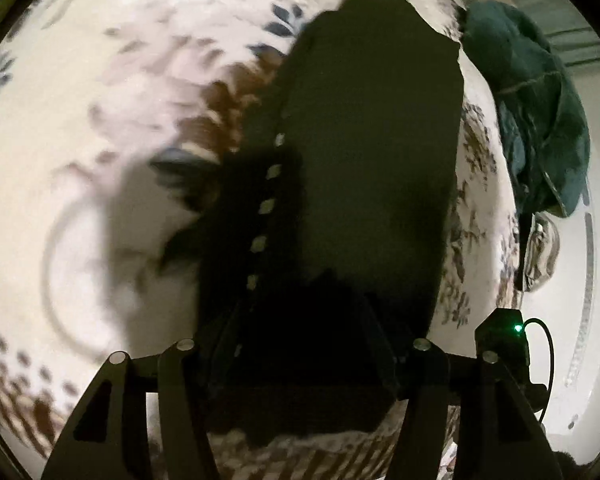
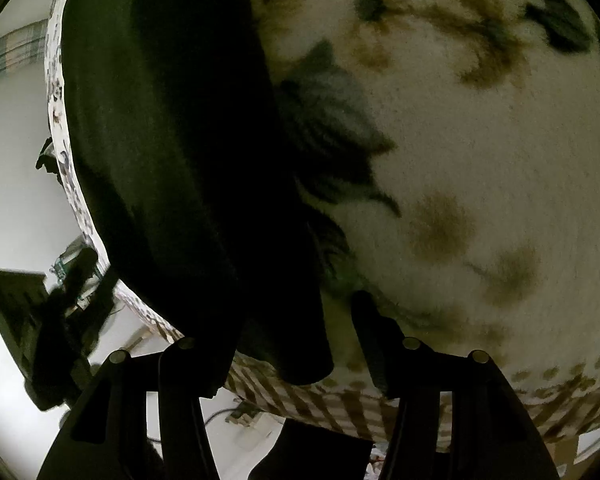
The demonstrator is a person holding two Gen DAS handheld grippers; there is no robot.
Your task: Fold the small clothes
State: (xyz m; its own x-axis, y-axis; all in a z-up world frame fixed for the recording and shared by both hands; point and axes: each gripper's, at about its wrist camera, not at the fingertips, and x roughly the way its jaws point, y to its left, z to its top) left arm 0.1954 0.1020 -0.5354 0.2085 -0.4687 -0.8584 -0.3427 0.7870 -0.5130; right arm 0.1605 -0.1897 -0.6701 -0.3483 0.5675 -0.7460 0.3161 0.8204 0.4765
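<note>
The dark, soft folded cloth garment [image 1: 364,184], limp and light so best pinched at a near corner or hem, lies down the frame's centre on the cream floral fleece blanket [image 1: 80,128], between the left tongs [image 1: 308,344] standing part-open, while the right tongs [image 2: 300,340] stand part-open at its lower end, gripping nothing.

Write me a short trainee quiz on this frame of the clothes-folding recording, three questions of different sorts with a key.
1. True or false: the dark garment lies on a plain white sheet.
2. In the left wrist view, what lies at the far right edge of the floral blanket? A) a red shoe B) a bunched teal cloth C) a stack of books
3. Fill in: in the right wrist view, the visible finger of the right gripper is ___ (touching / apart from) the garment's end.
Key: 1 false, it lies on the floral blanket; 2 B; 3 apart from, blanket shows between them.
</note>
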